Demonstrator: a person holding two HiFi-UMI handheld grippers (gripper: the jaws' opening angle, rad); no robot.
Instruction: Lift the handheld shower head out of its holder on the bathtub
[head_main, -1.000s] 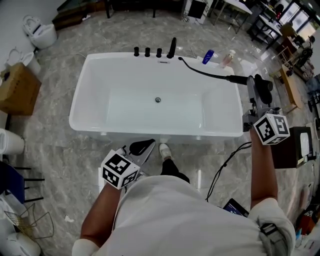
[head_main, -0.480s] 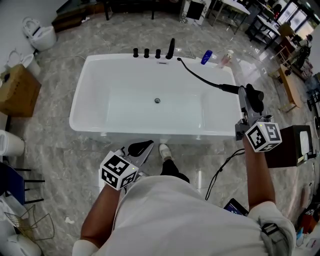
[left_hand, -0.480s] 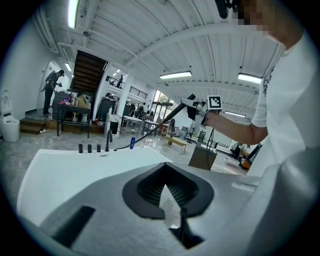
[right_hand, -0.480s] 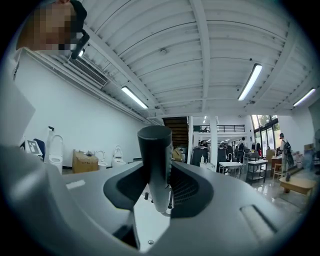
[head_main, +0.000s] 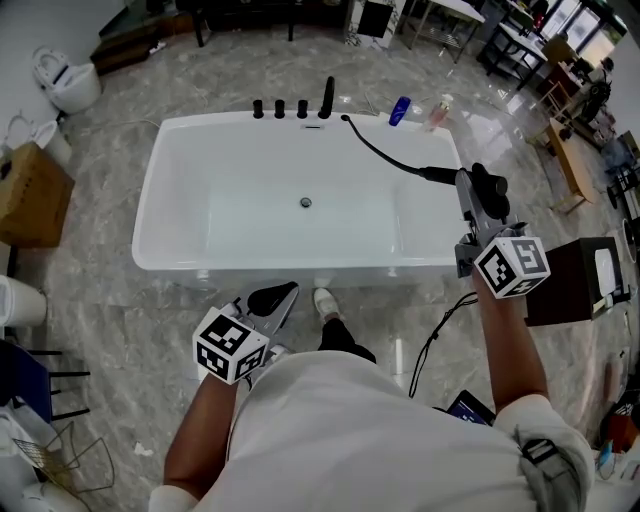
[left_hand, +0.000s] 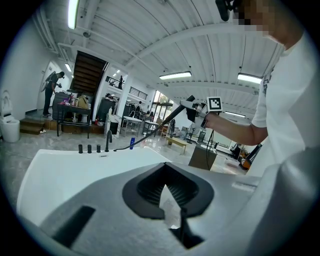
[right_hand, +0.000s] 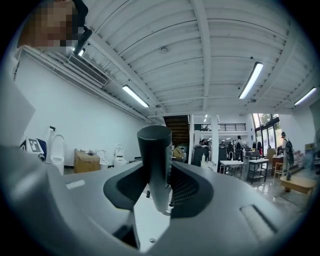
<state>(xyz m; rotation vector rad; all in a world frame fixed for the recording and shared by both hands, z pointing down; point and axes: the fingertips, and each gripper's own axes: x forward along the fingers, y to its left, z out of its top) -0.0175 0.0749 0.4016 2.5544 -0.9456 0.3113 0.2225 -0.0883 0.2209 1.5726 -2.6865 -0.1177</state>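
Note:
The white bathtub (head_main: 160, 255) lies below me in the head view, with black faucet fittings (head_main: 300, 106) on its far rim. My right gripper (head_main: 478, 192) hovers over the tub's right rim, shut on the dark handheld shower head (head_main: 442, 176). Its black hose (head_main: 385, 152) runs back to the far rim. In the right gripper view the round dark shower head handle (right_hand: 156, 165) stands clamped between the jaws. My left gripper (head_main: 272, 297) hangs near the tub's front wall, shut, with nothing in it. The left gripper view shows the shower head (left_hand: 172, 114) raised off the tub.
A blue bottle (head_main: 400, 110) and a pink bottle (head_main: 437, 112) stand on the far right corner of the tub. A cardboard box (head_main: 30, 195) and a toilet (head_main: 65, 80) are at the left. A dark box (head_main: 575, 285) and a floor cable (head_main: 440, 335) lie at the right.
My right gripper has carried the shower head lower and leftward, nearer the tub's right rim, and the hose has followed. The left gripper has stayed where it was.

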